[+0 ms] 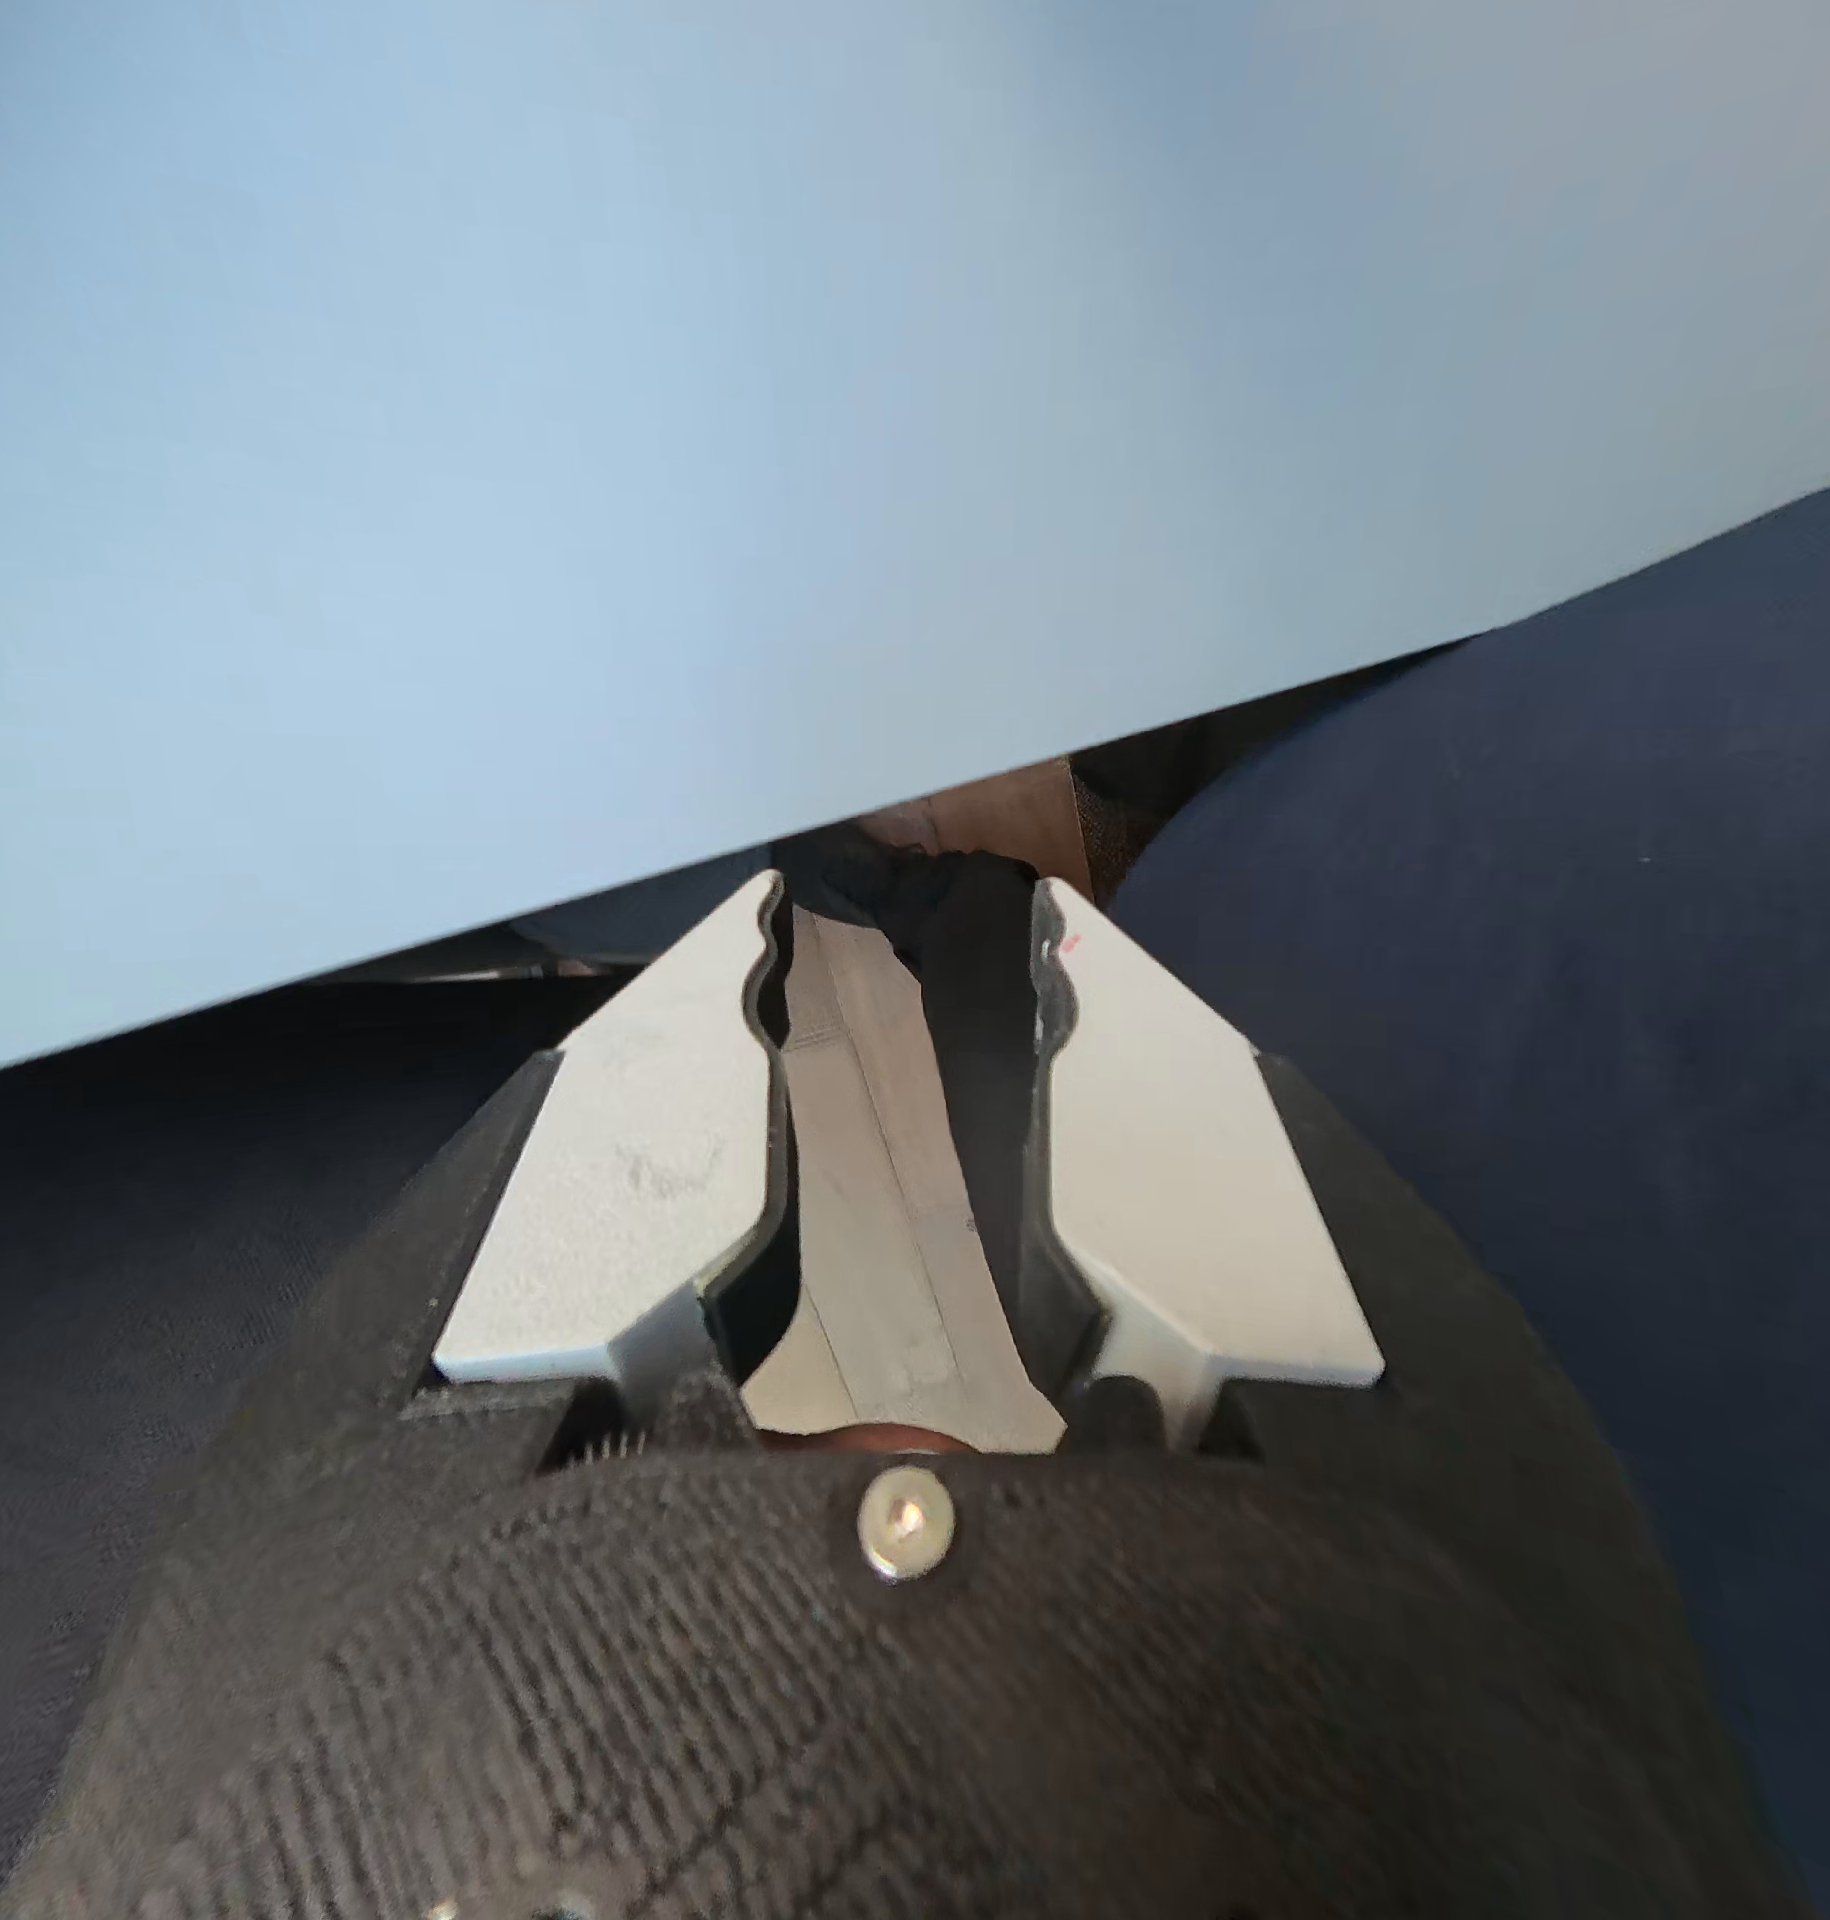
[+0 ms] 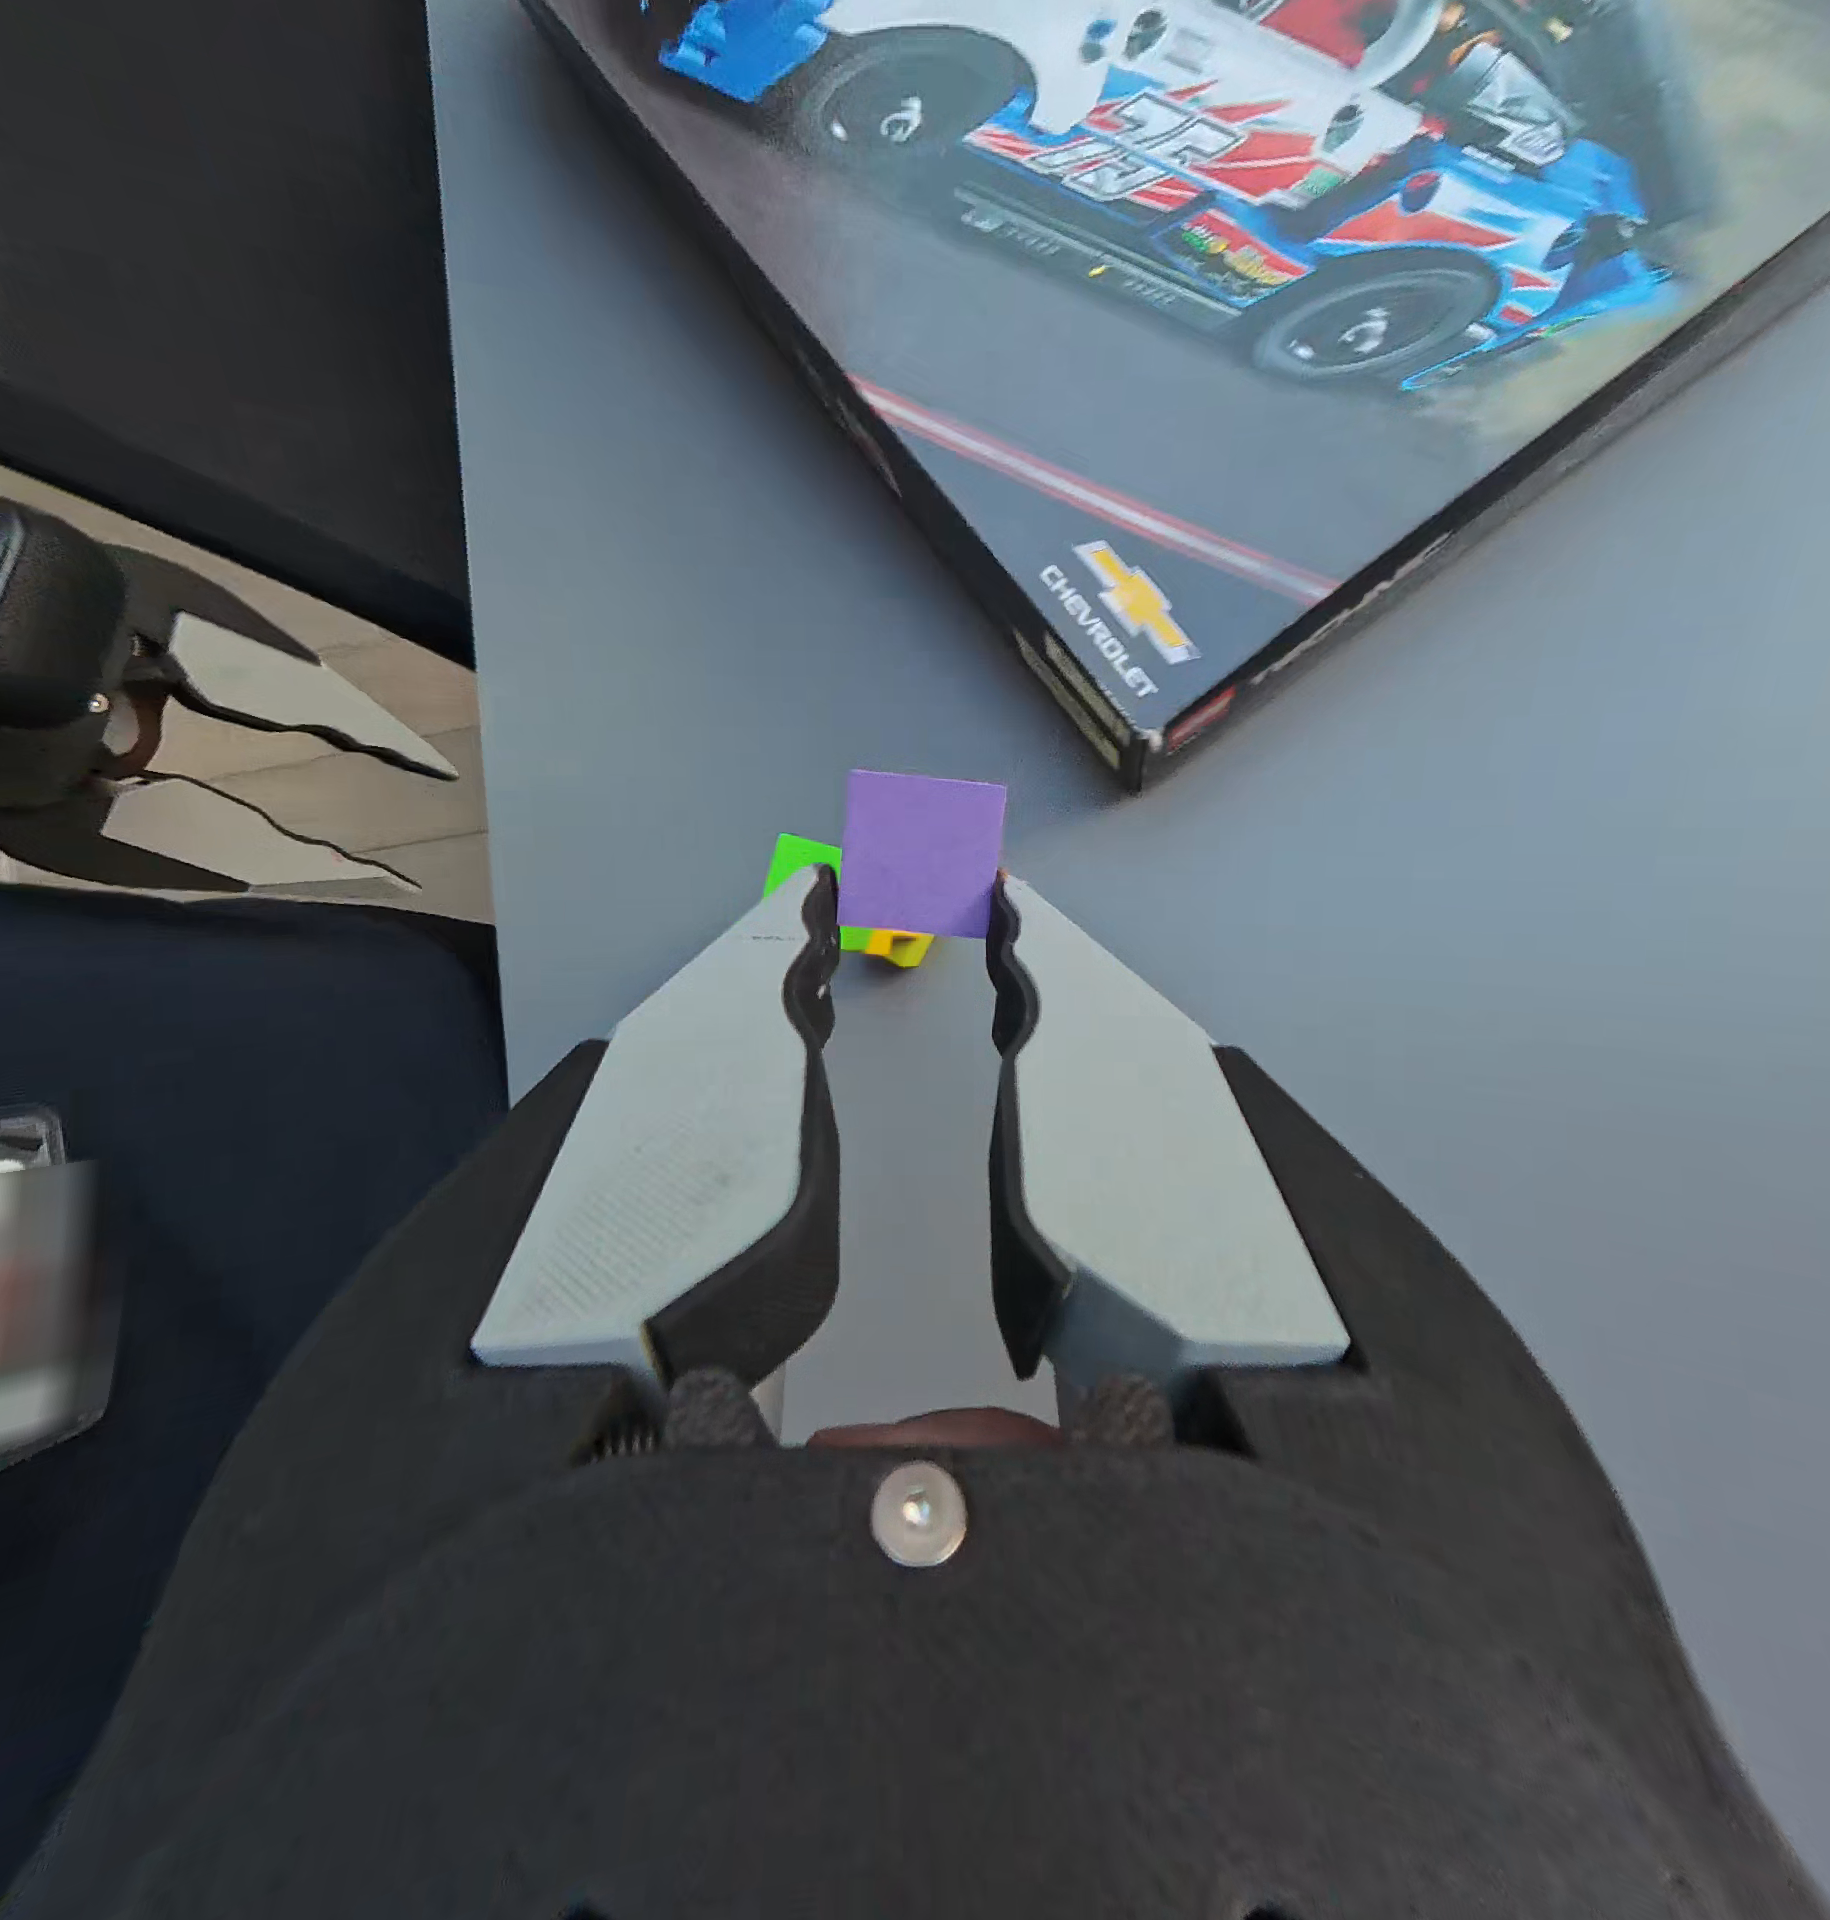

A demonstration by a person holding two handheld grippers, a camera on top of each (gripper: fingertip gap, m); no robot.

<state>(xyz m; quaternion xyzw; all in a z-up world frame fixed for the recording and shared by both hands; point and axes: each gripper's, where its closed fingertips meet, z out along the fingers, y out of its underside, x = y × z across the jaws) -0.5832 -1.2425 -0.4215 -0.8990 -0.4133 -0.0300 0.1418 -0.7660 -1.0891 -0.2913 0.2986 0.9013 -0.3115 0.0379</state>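
Your right gripper (image 2: 913,894) clamps a flat purple square block (image 2: 921,852), raised above the grey table (image 2: 1410,1039), just beside a green piece (image 2: 802,857) and near the black toy-car box (image 2: 1150,364). Your left gripper (image 1: 909,904) hangs off the table's edge, jaws apart, apparently holding nothing.

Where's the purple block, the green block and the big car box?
purple block (image 2: 921,854), right wrist view, middle of its top face
green block (image 2: 799,858), right wrist view, its visible corner
car box (image 2: 1046,436), right wrist view, dark lid
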